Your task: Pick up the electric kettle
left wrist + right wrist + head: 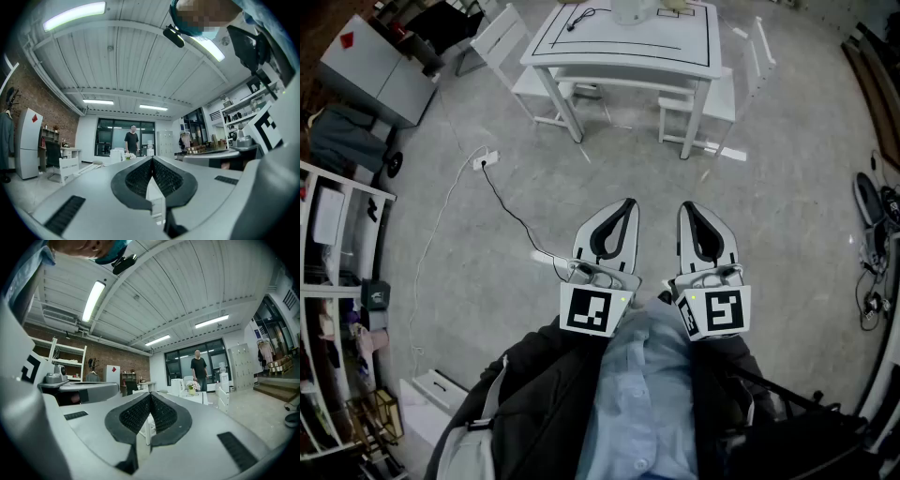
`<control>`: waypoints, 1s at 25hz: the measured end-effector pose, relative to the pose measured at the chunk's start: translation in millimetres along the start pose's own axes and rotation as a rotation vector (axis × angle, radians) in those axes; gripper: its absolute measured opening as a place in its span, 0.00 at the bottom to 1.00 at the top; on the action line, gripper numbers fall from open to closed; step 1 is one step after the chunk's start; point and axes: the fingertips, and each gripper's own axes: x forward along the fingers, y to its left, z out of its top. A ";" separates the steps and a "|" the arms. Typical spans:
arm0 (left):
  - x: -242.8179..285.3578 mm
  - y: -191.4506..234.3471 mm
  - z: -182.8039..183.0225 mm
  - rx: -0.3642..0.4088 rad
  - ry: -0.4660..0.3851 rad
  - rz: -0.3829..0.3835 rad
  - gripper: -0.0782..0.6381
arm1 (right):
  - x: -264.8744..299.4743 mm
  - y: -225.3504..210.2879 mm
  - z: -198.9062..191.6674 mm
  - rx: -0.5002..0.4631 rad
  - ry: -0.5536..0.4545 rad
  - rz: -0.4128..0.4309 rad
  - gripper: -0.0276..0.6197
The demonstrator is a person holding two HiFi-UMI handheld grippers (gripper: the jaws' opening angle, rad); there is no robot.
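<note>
Left gripper (625,206) and right gripper (689,208) are held side by side close to the person's chest, level, tips aimed at the far white worktop (675,49). Jaws of both are pressed together with nothing between them; both gripper views show the same.

Beyond the tips is grey concrete floor (769,206). A black cable (511,211) trails across it to a white power strip (485,160).

2 white chairs flank the worktop: 1 at left (508,42), 1 at right (722,94).

The electric kettle (633,9), white, sits on the worktop's far part, cut by the head view's top edge, well apart from both grippers. In the right gripper view the kettle (177,386) stands upright, long axis vertical, just left of a small bunch of flowers (192,388). Spout and handle direction: too small to tell.

A person (198,369) stands beyond the worktop.
</note>
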 end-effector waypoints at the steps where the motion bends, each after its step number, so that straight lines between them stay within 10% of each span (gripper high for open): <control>1: 0.5 -0.9 0.3 0.000 0.000 -0.001 0.12 | -0.4 -0.7 0.4 0.001 -0.001 0.000 0.07; 25: 29.1 -31.6 -38.5 -0.037 0.072 0.024 0.12 | -2.2 -41.6 -35.1 0.108 0.057 0.039 0.07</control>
